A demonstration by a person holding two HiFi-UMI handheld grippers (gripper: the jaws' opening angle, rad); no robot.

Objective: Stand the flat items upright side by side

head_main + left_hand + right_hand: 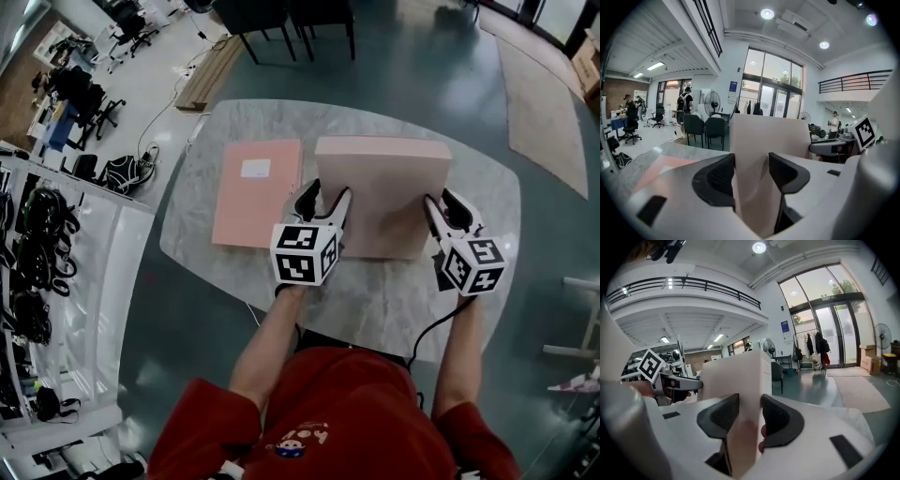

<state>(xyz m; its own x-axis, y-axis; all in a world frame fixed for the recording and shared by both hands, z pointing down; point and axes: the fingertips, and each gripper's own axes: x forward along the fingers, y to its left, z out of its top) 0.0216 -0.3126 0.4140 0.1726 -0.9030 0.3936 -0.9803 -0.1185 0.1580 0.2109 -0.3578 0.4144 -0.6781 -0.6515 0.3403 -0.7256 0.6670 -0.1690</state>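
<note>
A large beige flat box point(384, 202) is held above the marble table point(375, 300), tilted up so that its thick upper edge faces me. My left gripper point(323, 208) is shut on its left side and my right gripper point(441, 214) on its right side. In the left gripper view the beige flat box point(768, 133) fills the gap between the black pads point(717, 176) of the left gripper point(751, 164). The right gripper view has the right gripper point(749, 411) clamped on the box point(736, 376). A pink folder point(255, 192) with a white label lies flat to the left.
Dark chairs point(281, 23) stand beyond the table's far edge. A rug point(544, 103) lies on the floor at the far right. A shelf rack with cables point(56, 281) lines the left. The pink folder point(661, 166) also shows at the left in the left gripper view.
</note>
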